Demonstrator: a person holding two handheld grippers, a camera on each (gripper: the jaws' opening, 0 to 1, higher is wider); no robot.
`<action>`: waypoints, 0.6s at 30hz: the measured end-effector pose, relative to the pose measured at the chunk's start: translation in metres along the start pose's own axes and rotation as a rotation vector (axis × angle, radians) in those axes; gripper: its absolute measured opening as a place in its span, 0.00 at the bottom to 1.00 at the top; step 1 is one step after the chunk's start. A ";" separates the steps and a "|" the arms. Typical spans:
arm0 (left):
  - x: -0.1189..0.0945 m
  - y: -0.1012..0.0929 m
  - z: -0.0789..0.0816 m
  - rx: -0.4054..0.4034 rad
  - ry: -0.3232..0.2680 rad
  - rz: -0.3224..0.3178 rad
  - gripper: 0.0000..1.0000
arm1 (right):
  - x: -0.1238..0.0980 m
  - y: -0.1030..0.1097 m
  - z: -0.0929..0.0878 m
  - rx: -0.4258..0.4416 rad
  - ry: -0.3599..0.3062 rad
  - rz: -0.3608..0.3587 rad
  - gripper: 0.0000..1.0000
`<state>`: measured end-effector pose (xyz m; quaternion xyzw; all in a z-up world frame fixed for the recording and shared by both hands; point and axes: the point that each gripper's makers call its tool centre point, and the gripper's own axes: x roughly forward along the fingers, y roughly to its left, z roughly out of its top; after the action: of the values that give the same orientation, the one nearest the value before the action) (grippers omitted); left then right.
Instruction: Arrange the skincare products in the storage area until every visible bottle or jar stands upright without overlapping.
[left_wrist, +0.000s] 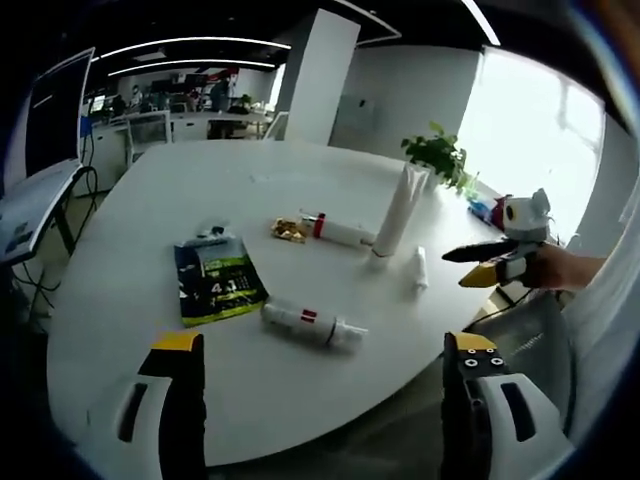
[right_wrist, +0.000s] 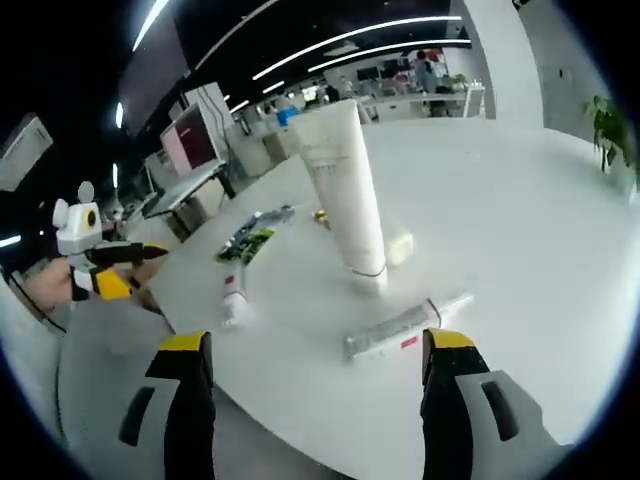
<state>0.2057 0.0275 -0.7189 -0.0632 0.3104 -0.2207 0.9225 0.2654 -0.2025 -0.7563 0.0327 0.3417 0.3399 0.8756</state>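
A tall white tube (left_wrist: 395, 212) (right_wrist: 345, 195) stands upright on its cap near the middle of the white table (left_wrist: 150, 200). A white bottle with a red band (left_wrist: 310, 322) (right_wrist: 232, 298) lies on its side near my left gripper (left_wrist: 324, 350), which is open and empty at the table's edge. A second white bottle with a red collar (left_wrist: 340, 232) lies beside the tube. A small white tube (left_wrist: 420, 268) (right_wrist: 405, 328) lies flat in front of my right gripper (right_wrist: 318, 343), also open and empty. The right gripper (left_wrist: 460, 268) is also in the left gripper view, held off the table's right edge.
A green and blue sachet pack (left_wrist: 215, 280) (right_wrist: 250, 238) lies flat on the table, with a small gold item (left_wrist: 290, 230) (right_wrist: 322, 215) beyond it. A potted plant (left_wrist: 440, 155) stands at the far rim. Office desks and monitors lie beyond the table.
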 end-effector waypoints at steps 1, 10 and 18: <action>0.001 0.000 0.000 -0.001 0.001 -0.002 0.91 | 0.002 -0.003 0.000 0.005 0.009 -0.007 0.84; 0.007 0.001 -0.004 -0.019 0.015 -0.009 0.91 | 0.012 -0.027 -0.003 0.018 0.070 -0.065 0.79; 0.012 0.003 -0.007 -0.040 0.025 -0.010 0.89 | 0.026 -0.042 -0.005 0.014 0.126 -0.102 0.74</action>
<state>0.2106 0.0247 -0.7320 -0.0805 0.3262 -0.2198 0.9159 0.3006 -0.2193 -0.7873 -0.0001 0.3999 0.2936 0.8682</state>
